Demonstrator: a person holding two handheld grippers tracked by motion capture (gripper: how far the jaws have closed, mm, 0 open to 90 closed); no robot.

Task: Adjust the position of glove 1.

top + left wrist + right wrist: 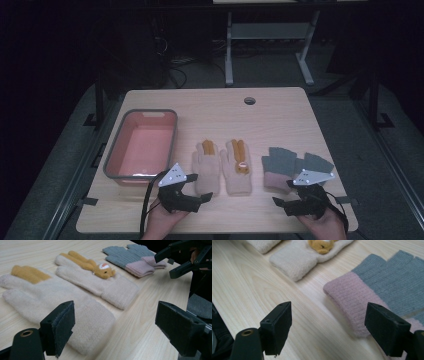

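1. Left tool [199, 192]: jaws spread wide, nothing between them. It sits in the lower centre-left of the high view, pointing right toward the cuff of the left cream glove [206, 167].
2. Right tool [283, 197]: jaws likewise spread and empty. It sits in the lower right of the high view, just below the pink cuff of the grey gloves [292, 165].
3. Key relation: each cuff lies just beyond its tool's jaws. The left gripper view shows the left cream glove's cuff directly ahead between the jaws; the right gripper view shows the pink cuff near the right-hand jaw.
4. Long axes: all gloves run cuff-down, fingers toward the top of the high view. The right cream glove [237, 167], bearing a small animal figure, lies between the two sets, nearer the left tool.
5. Container: a pink bin [112, 159] with grey rim stands at the left of the high view, nearer the left tool.
6. Surface: pale wood-grain desk [280, 120], flat, with a cable hole at top centre.
7. Room: dark, with a white desk frame and cables on the floor behind.
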